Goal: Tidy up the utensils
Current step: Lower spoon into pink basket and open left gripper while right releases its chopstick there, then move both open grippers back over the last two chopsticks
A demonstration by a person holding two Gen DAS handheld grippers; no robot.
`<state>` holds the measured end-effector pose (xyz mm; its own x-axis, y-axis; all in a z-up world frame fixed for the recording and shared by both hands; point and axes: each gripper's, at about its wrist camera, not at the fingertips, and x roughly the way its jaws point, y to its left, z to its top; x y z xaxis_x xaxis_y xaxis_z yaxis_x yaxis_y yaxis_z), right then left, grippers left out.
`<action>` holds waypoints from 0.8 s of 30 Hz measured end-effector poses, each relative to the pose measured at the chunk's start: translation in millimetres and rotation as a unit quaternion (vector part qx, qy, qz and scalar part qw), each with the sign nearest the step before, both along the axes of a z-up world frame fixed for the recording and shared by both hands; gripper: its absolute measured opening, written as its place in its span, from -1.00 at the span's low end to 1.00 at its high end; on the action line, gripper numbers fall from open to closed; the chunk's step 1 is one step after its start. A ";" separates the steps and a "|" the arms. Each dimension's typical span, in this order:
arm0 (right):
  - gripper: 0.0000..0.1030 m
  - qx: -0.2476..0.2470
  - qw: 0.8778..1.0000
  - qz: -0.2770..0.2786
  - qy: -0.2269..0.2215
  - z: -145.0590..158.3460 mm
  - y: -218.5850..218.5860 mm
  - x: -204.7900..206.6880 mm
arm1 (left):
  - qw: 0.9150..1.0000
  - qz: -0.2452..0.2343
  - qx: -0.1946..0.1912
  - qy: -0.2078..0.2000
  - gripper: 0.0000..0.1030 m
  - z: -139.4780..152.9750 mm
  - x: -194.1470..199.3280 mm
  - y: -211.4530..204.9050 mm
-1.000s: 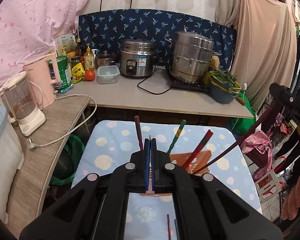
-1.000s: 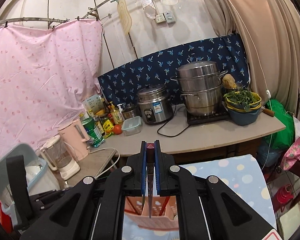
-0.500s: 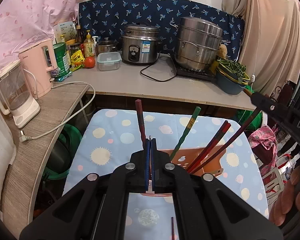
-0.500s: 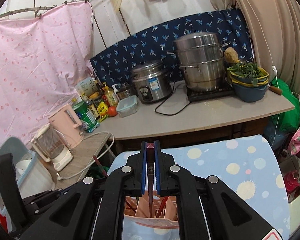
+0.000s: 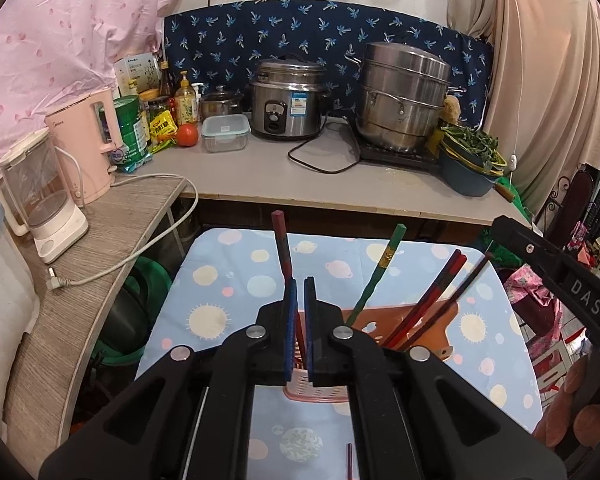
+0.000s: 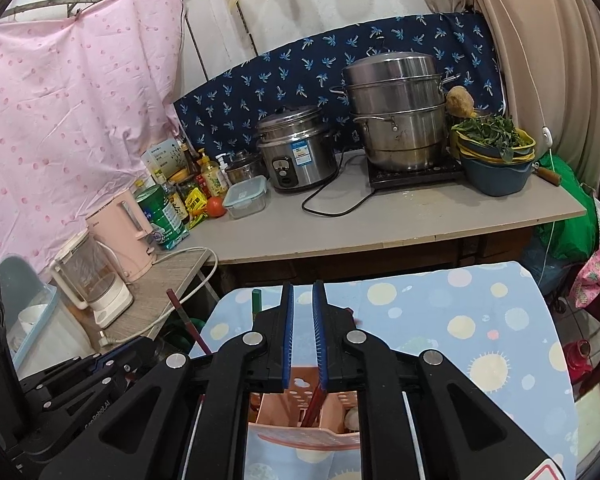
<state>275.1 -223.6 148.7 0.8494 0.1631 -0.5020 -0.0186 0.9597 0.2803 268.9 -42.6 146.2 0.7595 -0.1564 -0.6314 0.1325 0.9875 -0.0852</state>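
A pink-orange slotted utensil holder stands on the blue spotted cloth; it also shows in the right wrist view. It holds several chopsticks: a dark red one, a green one and red-black ones. My left gripper is just over the holder, jaws slightly apart, with the dark red chopstick standing beside the left finger. My right gripper is open and empty above the holder, over a red chopstick inside it.
A loose chopstick lies on the cloth near me. Behind the cloth is a grey counter with a rice cooker, steamer pot and vegetable bowls. Kettles stand on the left shelf.
My right gripper has opened and let go of the dark red chopstick, which now stands in the holder. My left gripper's jaws have parted slightly. Both grippers dropped a little toward the holder.
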 end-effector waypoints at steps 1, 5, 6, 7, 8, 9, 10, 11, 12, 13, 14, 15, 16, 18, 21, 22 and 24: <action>-0.78 0.000 1.000 0.000 0.000 0.8 -0.1 -1.4 | 1.000 0.001 -0.001 -0.001 -0.89 0.7 -0.6 0.7; -0.78 0.002 1.000 0.003 -0.001 1.0 0.8 -9.5 | 1.000 0.006 -0.005 0.000 -0.81 1.5 -4.6 4.0; -0.78 0.003 1.000 0.004 0.000 0.5 1.1 -11.9 | 1.000 0.007 -0.005 0.000 -0.81 1.5 -6.4 4.8; -0.78 0.003 1.000 0.005 0.001 -0.2 1.6 -15.0 | 1.000 0.008 -0.004 -0.001 -0.80 1.5 -8.7 5.5; -0.78 0.004 1.000 0.005 0.002 -0.9 2.1 -17.9 | 1.000 0.009 -0.003 -0.001 -0.80 1.7 -11.0 6.0; -0.78 0.005 1.000 0.006 0.003 -1.8 2.3 -21.9 | 1.000 0.009 -0.003 -0.002 -0.80 1.7 -13.4 6.7; -0.78 0.006 1.000 0.007 0.004 -2.8 2.6 -25.5 | 1.000 0.008 -0.003 -0.002 -0.80 2.0 -16.0 7.5; -0.78 0.008 1.000 0.007 0.005 -3.9 2.8 -29.3 | 1.000 0.009 -0.003 -0.002 -0.80 2.7 -18.3 8.0; -0.78 0.011 1.000 0.008 0.007 -5.3 2.9 -34.8 | 1.000 0.008 -0.003 -0.003 -0.80 3.1 -21.7 8.2; -0.78 0.011 1.000 0.009 0.008 -6.5 3.3 -38.9 | 1.000 0.006 -0.003 -0.004 -0.80 3.6 -25.8 8.5; -0.78 0.010 1.000 0.010 0.009 -8.1 4.2 -45.0 | 1.000 0.006 -0.002 -0.004 -0.79 3.7 -28.8 7.5; -0.78 0.010 1.000 0.011 0.011 -9.6 5.3 -49.7 | 1.000 0.006 0.000 -0.003 -0.79 3.2 -32.3 7.1; -0.78 0.009 1.000 0.012 0.012 -11.5 6.1 -55.4 | 1.000 0.006 0.003 -0.003 -0.77 2.9 -36.3 6.8; -0.78 0.009 1.000 0.012 0.015 -15.6 7.2 -66.6 | 1.000 0.007 0.007 -0.008 -0.72 2.8 -44.8 7.0; -0.78 0.010 1.000 0.014 0.020 -20.6 8.8 -81.3 | 1.000 0.006 0.005 -0.010 -0.69 4.9 -56.3 8.0; -0.78 0.010 1.000 0.014 0.021 -21.7 9.3 -86.4 | 1.000 0.005 0.005 -0.011 -0.68 5.6 -59.9 8.2; -0.78 0.008 1.000 0.016 0.023 -23.1 11.7 -95.8 | 1.000 0.004 0.007 -0.014 -0.68 7.0 -68.4 7.3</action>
<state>179.3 -211.9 125.6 0.8202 0.1984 -0.5366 -0.0359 0.9540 0.2978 200.5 -35.3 153.3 0.7787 -0.1413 -0.6113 0.1268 0.9896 -0.0673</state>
